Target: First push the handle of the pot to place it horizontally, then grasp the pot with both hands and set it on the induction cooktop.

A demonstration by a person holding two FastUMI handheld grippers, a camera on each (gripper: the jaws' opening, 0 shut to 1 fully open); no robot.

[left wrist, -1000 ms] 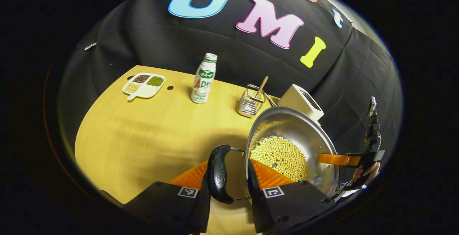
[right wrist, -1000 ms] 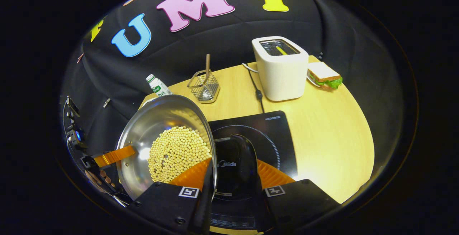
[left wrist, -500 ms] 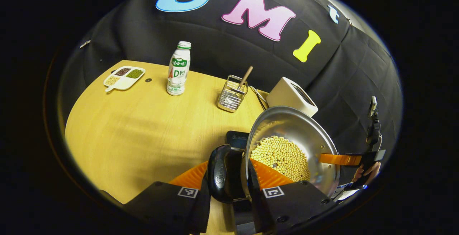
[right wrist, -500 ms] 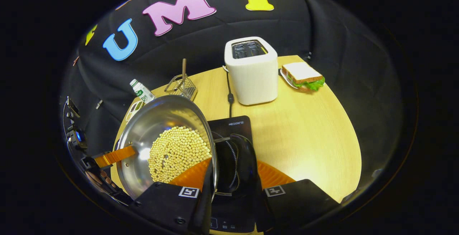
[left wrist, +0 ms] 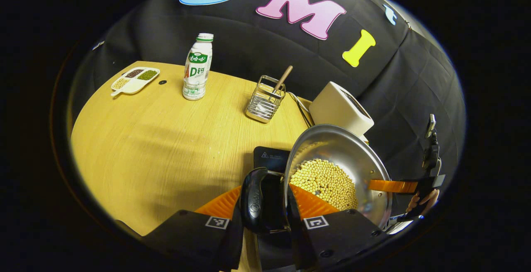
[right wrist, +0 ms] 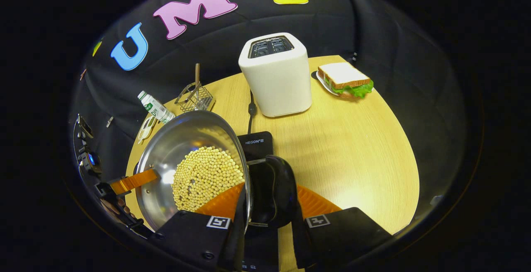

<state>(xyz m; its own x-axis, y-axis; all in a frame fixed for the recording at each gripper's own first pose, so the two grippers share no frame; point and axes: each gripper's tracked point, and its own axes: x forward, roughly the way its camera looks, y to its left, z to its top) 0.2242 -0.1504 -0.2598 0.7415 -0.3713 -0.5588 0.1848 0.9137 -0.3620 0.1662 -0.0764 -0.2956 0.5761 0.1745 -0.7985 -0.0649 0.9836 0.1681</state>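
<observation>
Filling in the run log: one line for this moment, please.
phase: carry | pot: held at both handles, beans inside | left gripper: shut | right gripper: shut | induction cooktop: below pot

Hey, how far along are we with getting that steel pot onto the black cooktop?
Done: both claws grip the round steel pot of yellow beans by its black side handles, left claw, right claw. In hand: the pot is carried over the flat black induction cooktop on the wooden table. Left: lowering it onto the cooktop, which I cannot confirm yet, then letting go.

The pot (right wrist: 166, 168) hides most of the induction cooktop (right wrist: 257, 145).
</observation>
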